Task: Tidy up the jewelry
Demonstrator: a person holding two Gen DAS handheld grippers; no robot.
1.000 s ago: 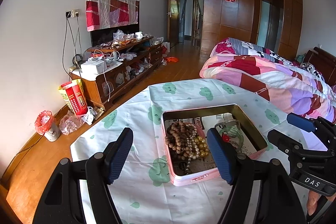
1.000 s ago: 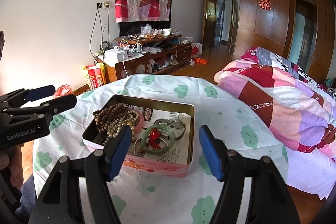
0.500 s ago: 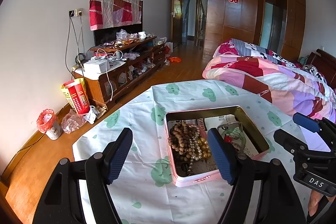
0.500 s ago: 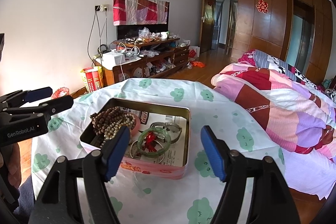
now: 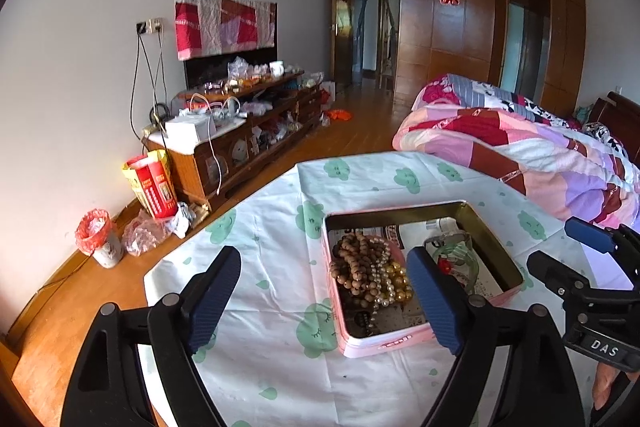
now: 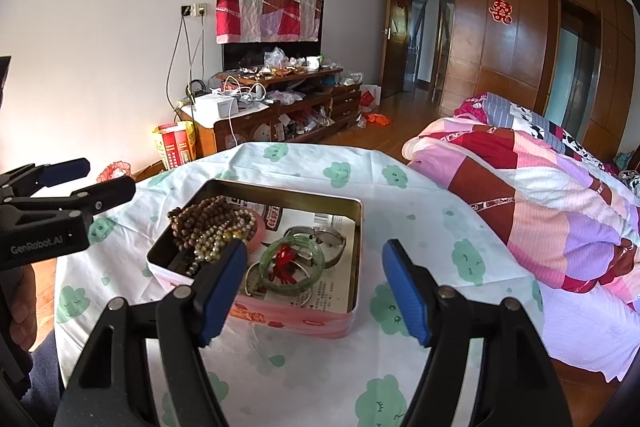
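Since a second ago both views have drifted back slightly, so the tin (image 6: 256, 259) sits a little farther ahead. Item: pink tin, lid off, on the table (image 6: 420, 195). Contents: bead strings (image 6: 208, 223) heaped at its left end; green bangle (image 6: 290, 265) and metal bangle (image 6: 326, 239) on the paper lining, right. I hold my left tool (image 5: 324, 299) and right tool (image 6: 314, 287) short of it, jaws wide apart, empty, presumably ready to pick.
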